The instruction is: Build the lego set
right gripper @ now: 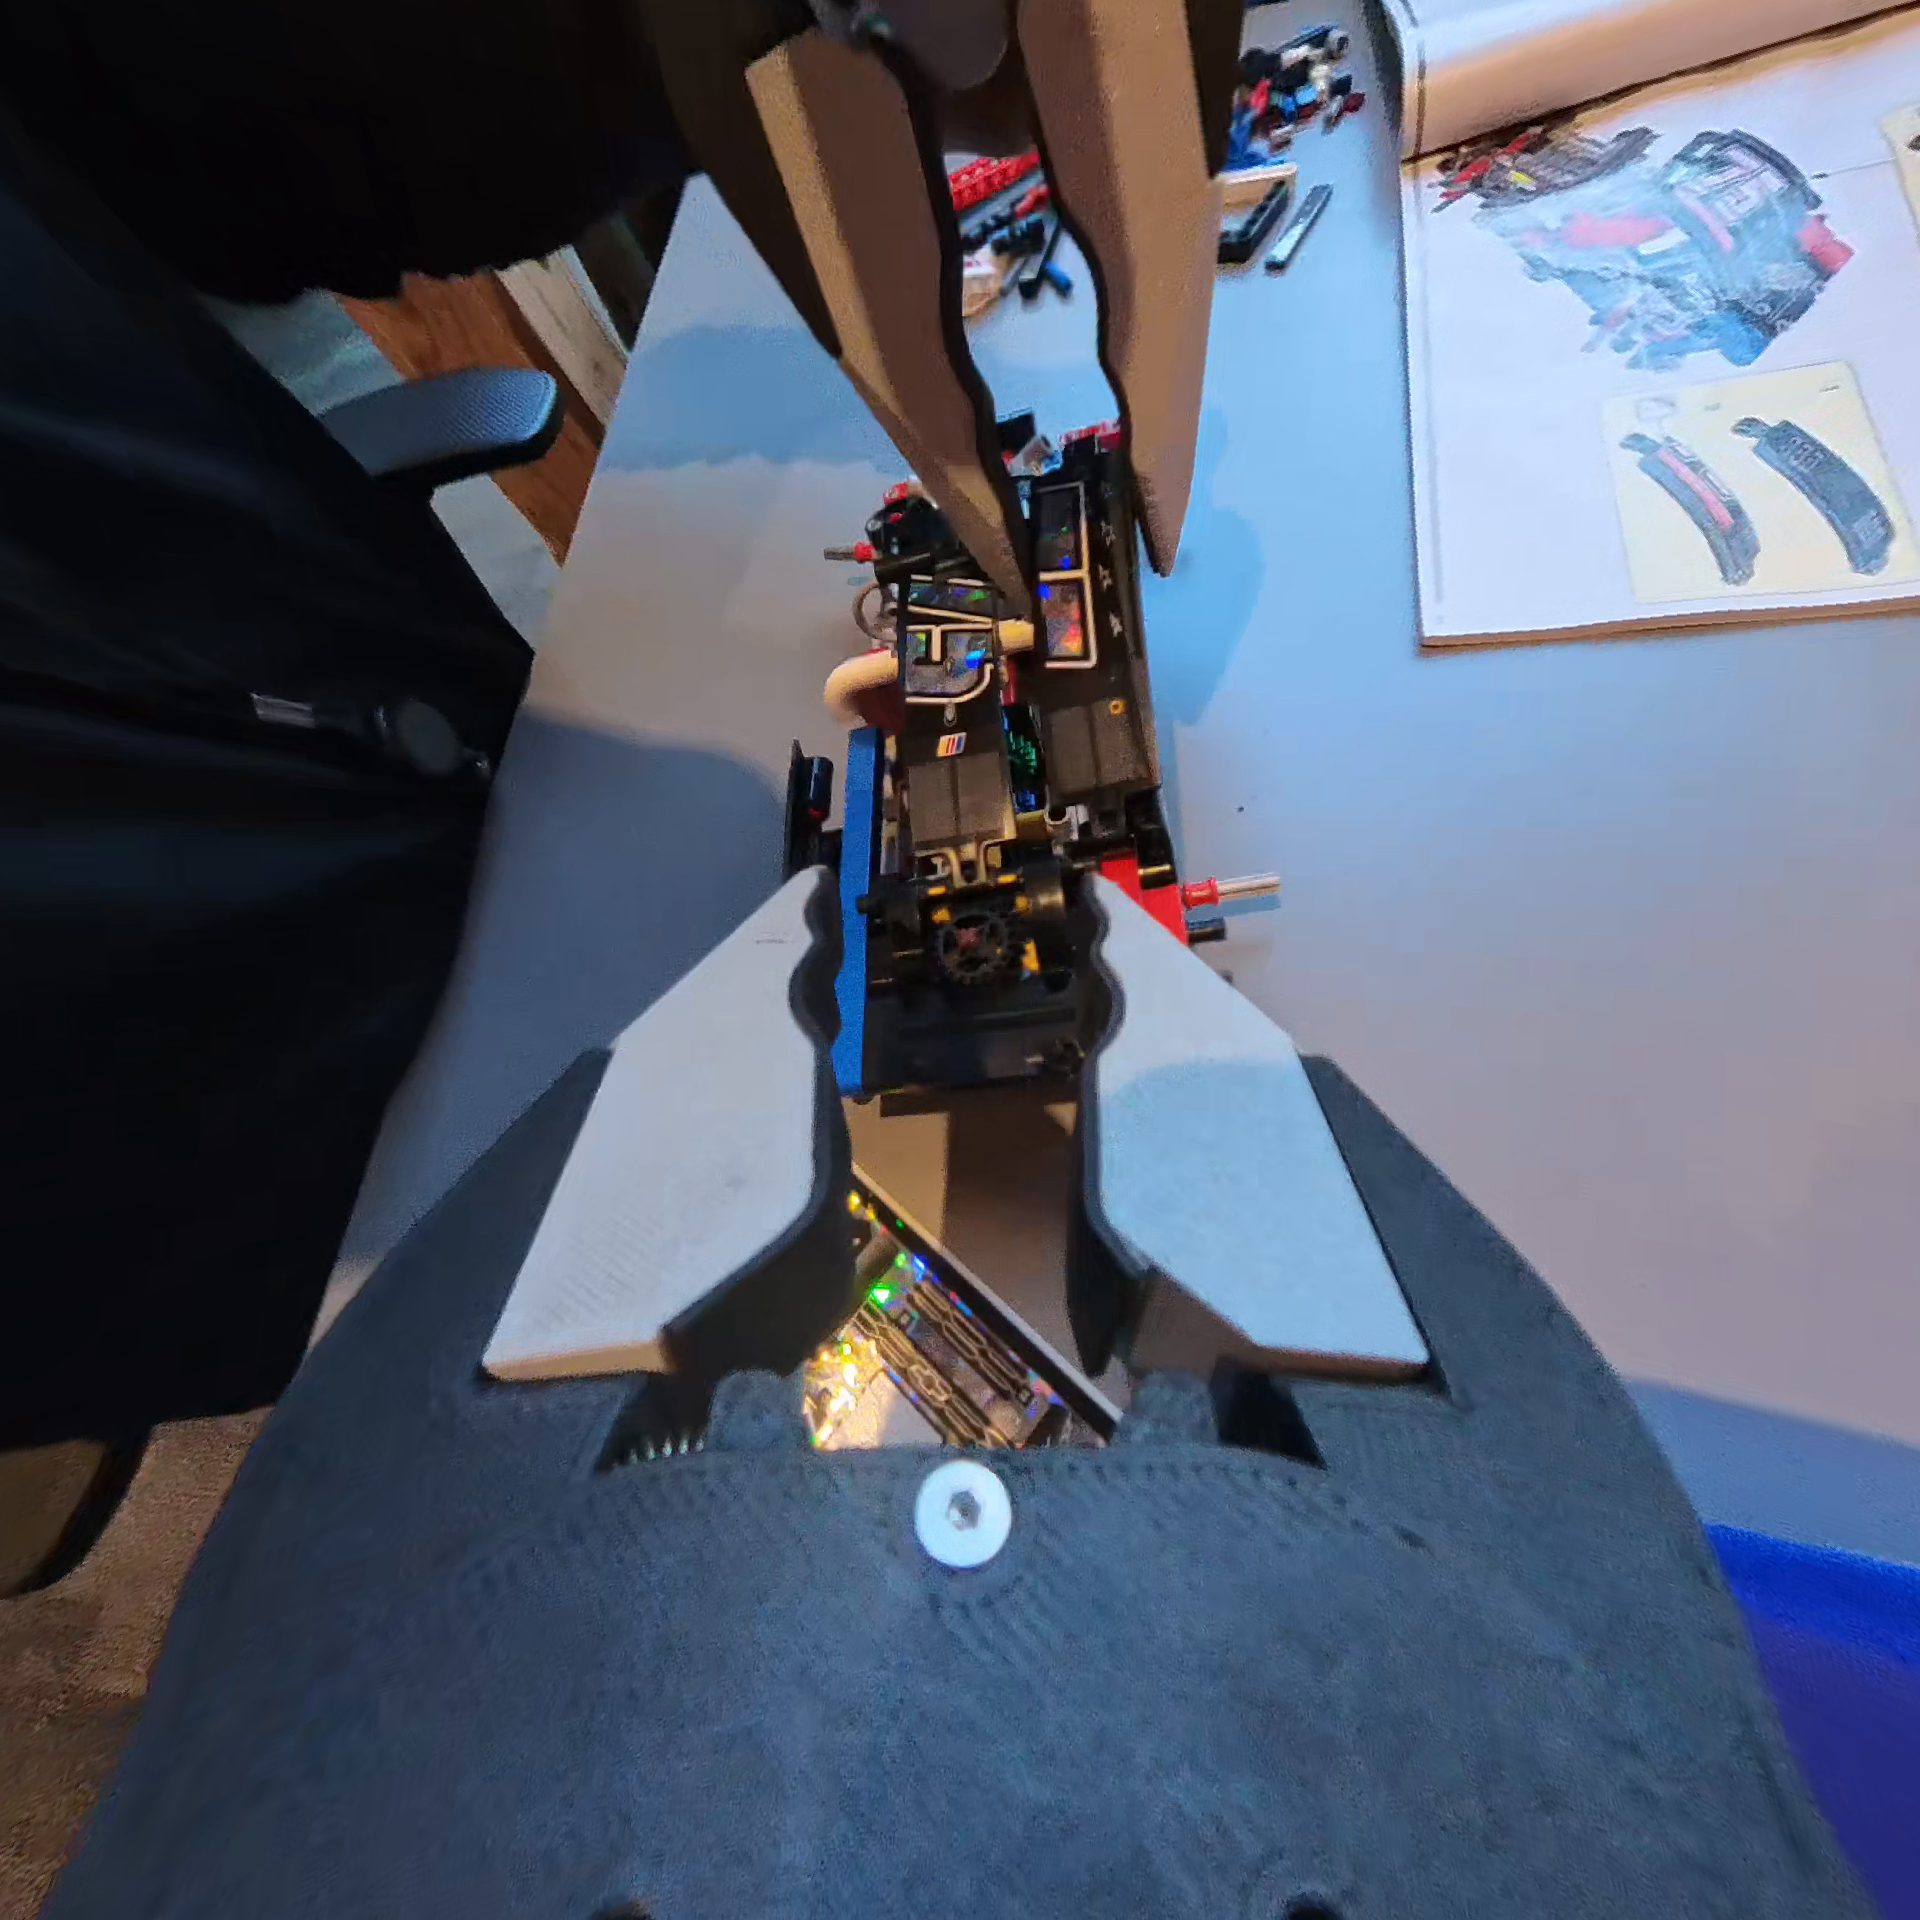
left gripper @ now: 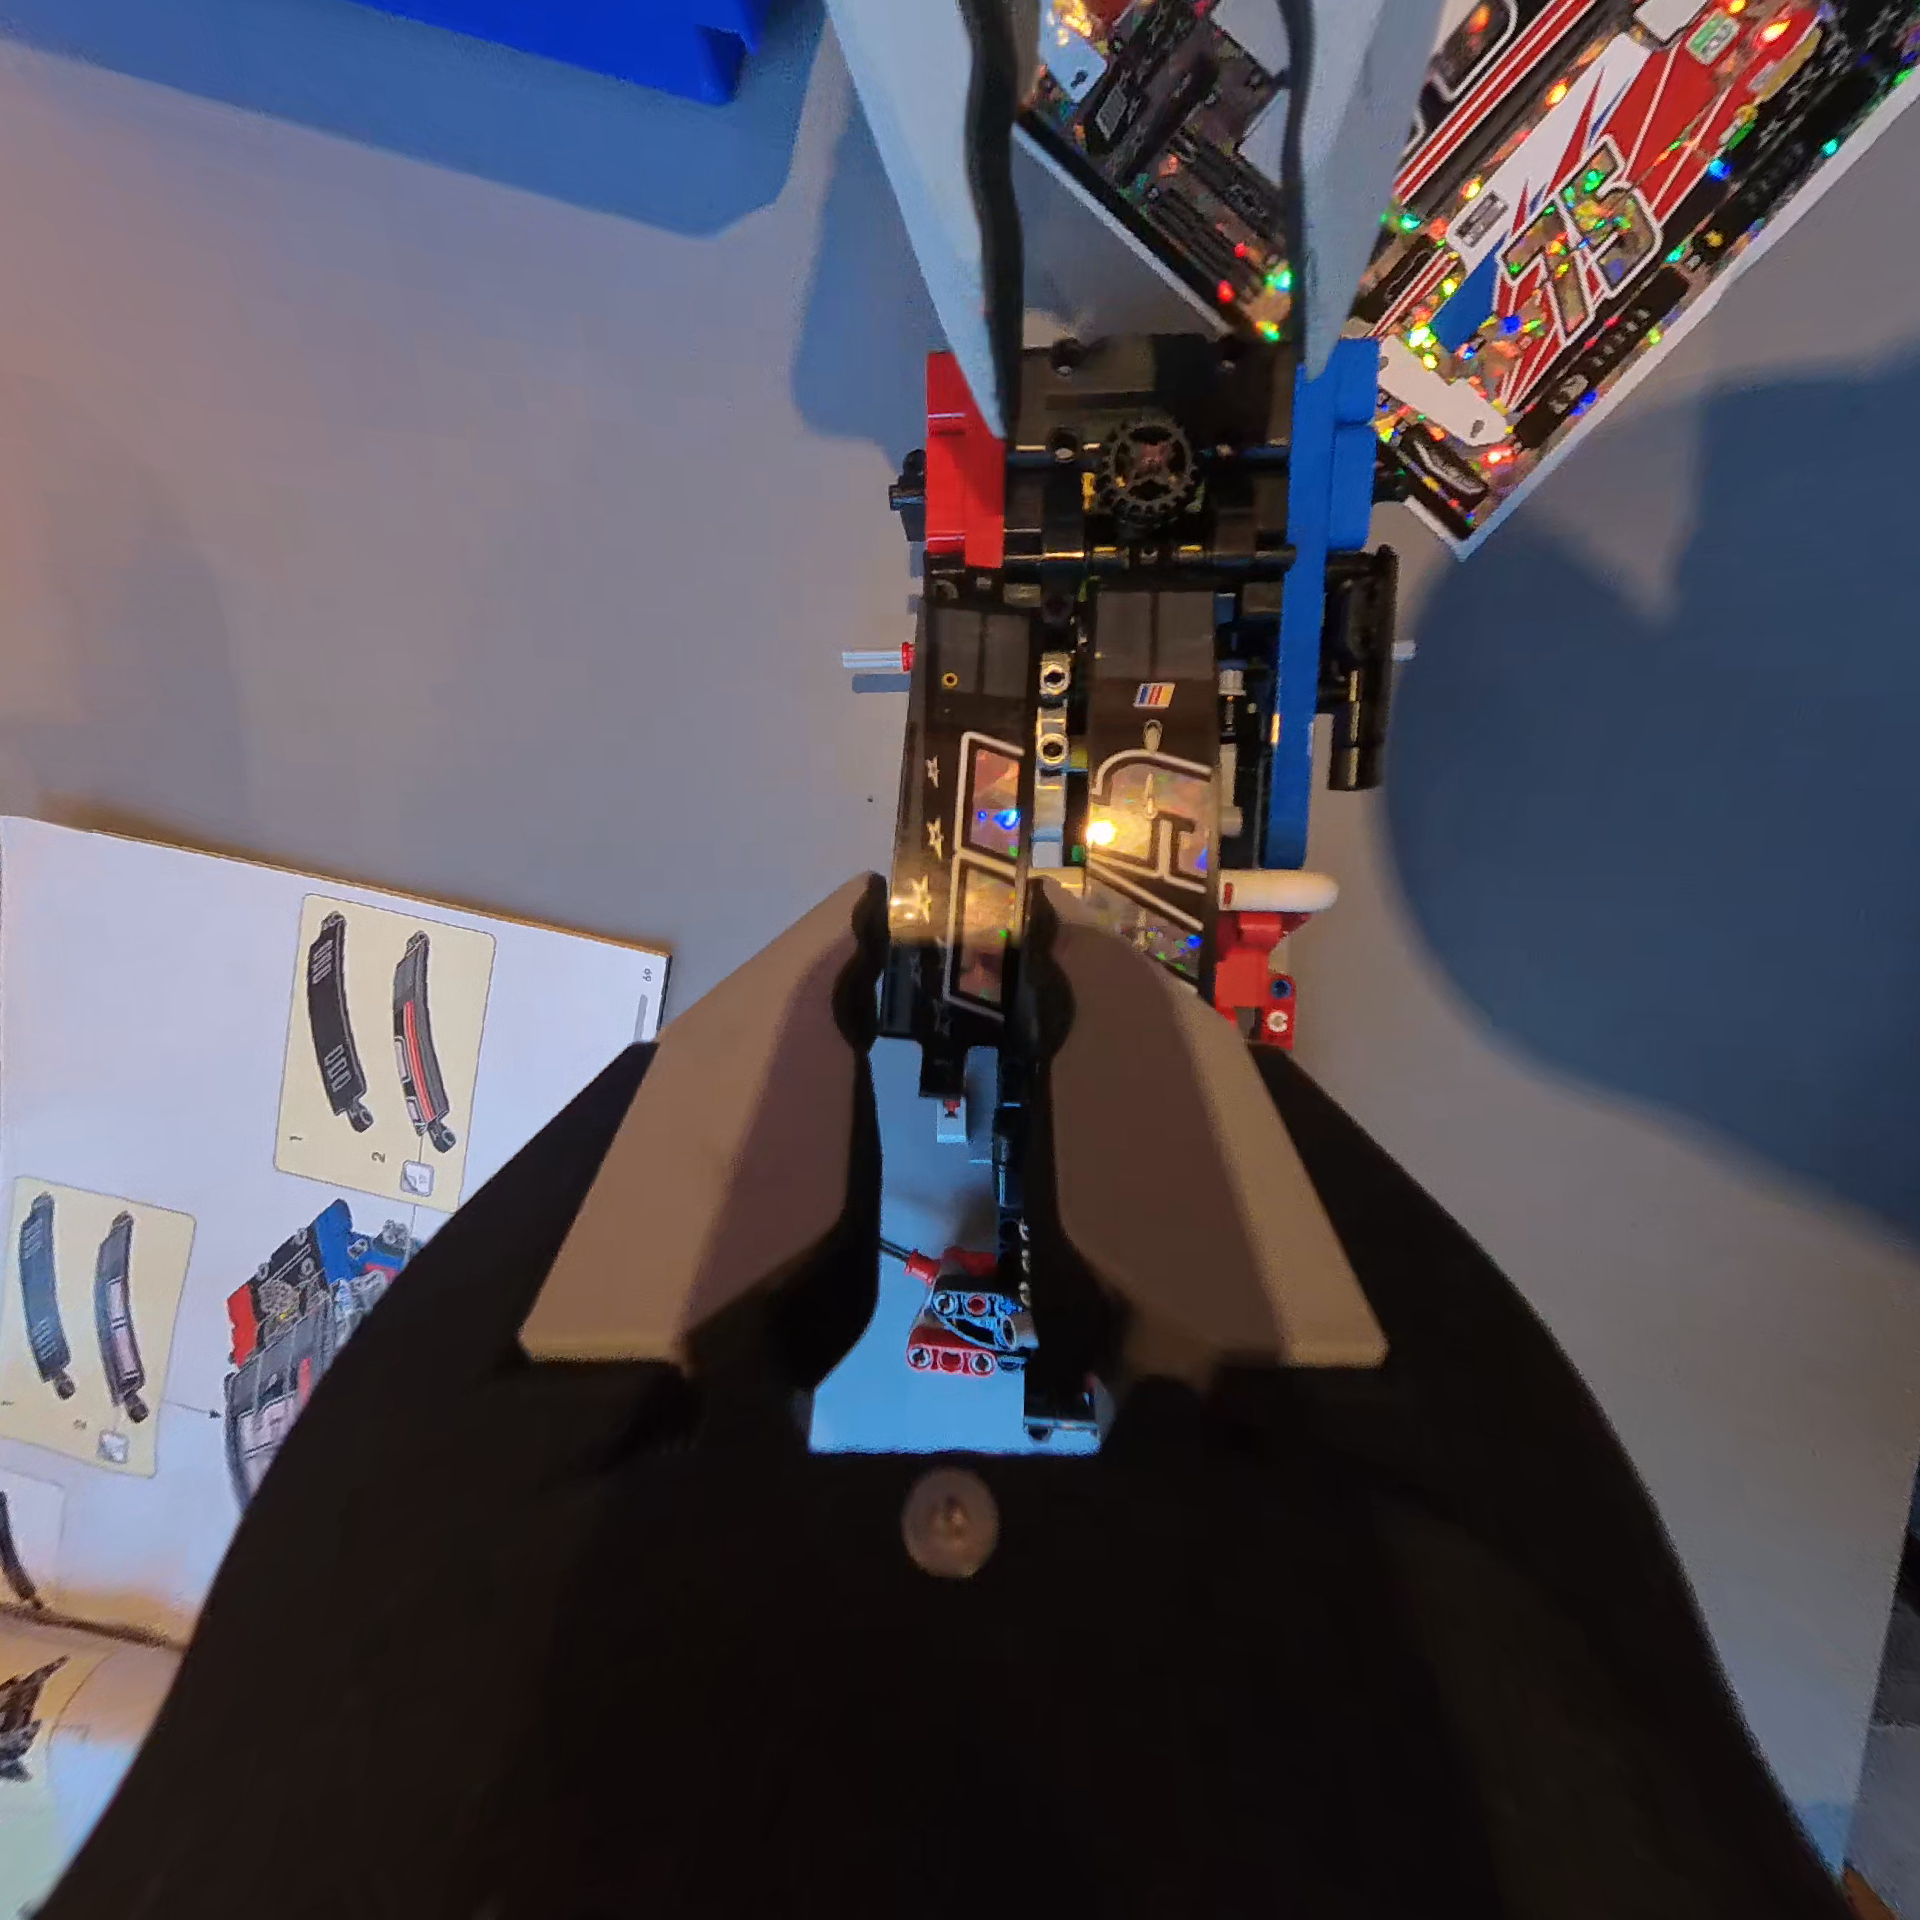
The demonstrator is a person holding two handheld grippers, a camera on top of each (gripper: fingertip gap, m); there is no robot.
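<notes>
Lego model (left gripper: 1132,665) mid-frame on grey table (left gripper: 468,468), gripped both ends. Left gripper (left gripper: 954,920) clamped on black stickered panel (left gripper: 971,862), lower centre. Right gripper (right gripper: 961,935) clenched round model's gear end, blue side to red side. Instruction booklet (left gripper: 208,1091) lower left, sticker sheet (left gripper: 1621,229) upper right.
</notes>
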